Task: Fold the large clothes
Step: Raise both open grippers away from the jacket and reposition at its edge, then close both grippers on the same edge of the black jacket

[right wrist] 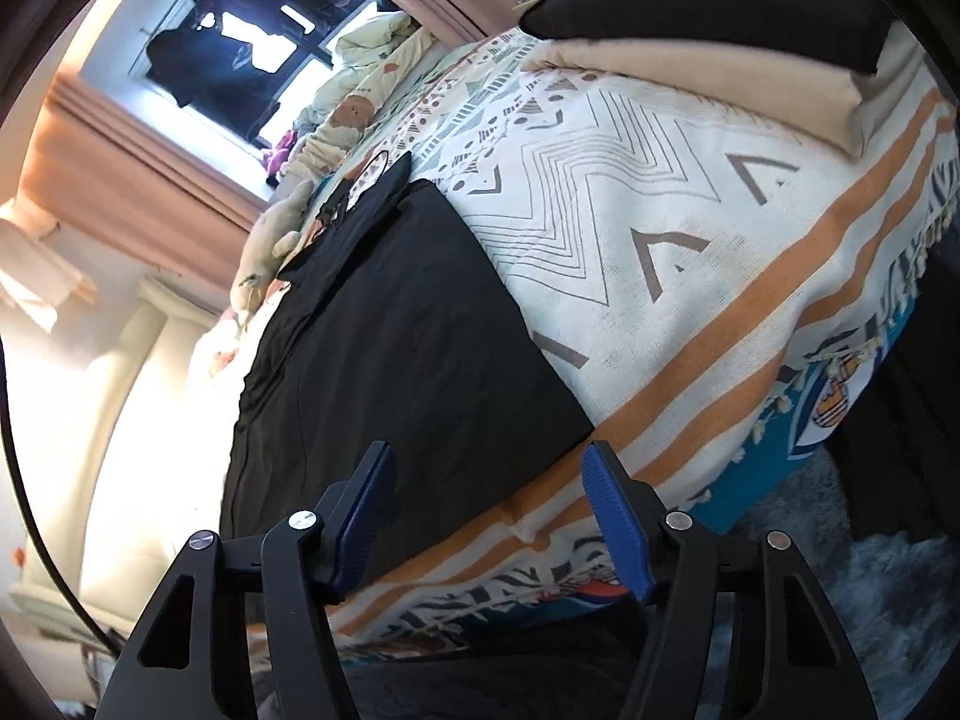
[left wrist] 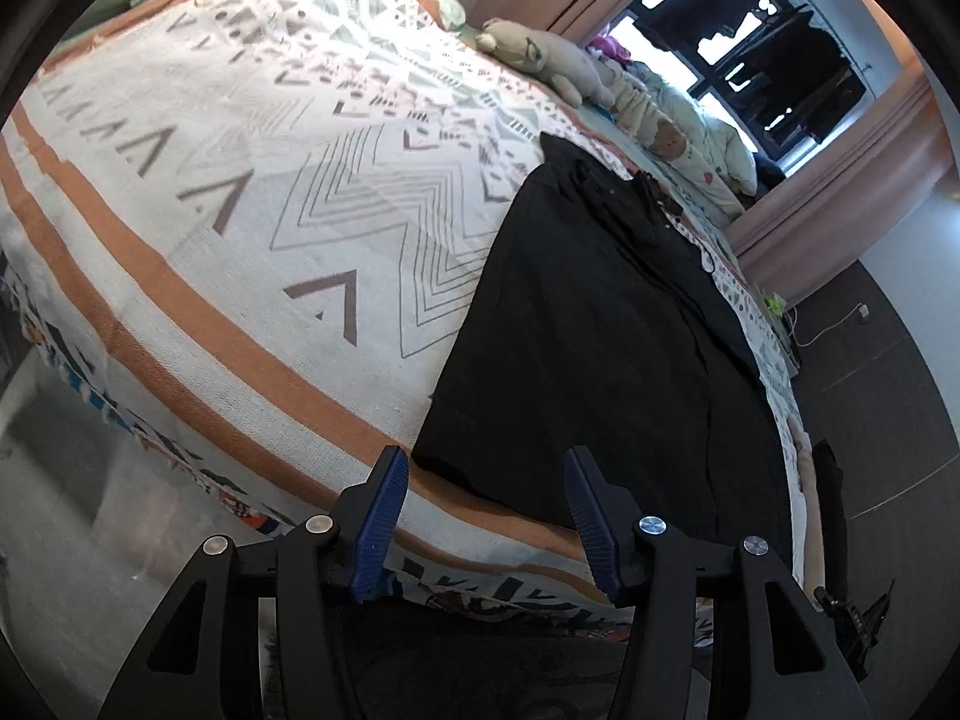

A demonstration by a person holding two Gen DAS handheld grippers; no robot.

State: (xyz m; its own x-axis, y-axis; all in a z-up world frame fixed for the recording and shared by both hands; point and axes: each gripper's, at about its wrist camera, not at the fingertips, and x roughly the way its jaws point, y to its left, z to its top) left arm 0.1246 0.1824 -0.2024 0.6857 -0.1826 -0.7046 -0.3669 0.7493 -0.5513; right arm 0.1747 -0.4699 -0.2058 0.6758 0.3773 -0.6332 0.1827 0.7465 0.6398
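Note:
A large black garment point(left wrist: 606, 336) lies spread flat on the patterned white and orange bed cover point(left wrist: 252, 192), its near hem close to the bed's edge. My left gripper point(left wrist: 487, 513) hovers open just in front of that hem, its blue pads empty. In the right wrist view the same black garment point(right wrist: 390, 348) stretches away from the camera across the bed cover point(right wrist: 690, 228). My right gripper point(right wrist: 489, 519) is open over the garment's near corner and the orange stripe, holding nothing.
Plush toys point(left wrist: 558, 63) and a pale quilt point(left wrist: 708, 144) lie near the bed's far end by a window with pink curtains point(left wrist: 840, 180). A stack of folded black and beige clothes point(right wrist: 720, 18) sits on the bed. Dark floor point(left wrist: 888, 360) runs alongside the bed.

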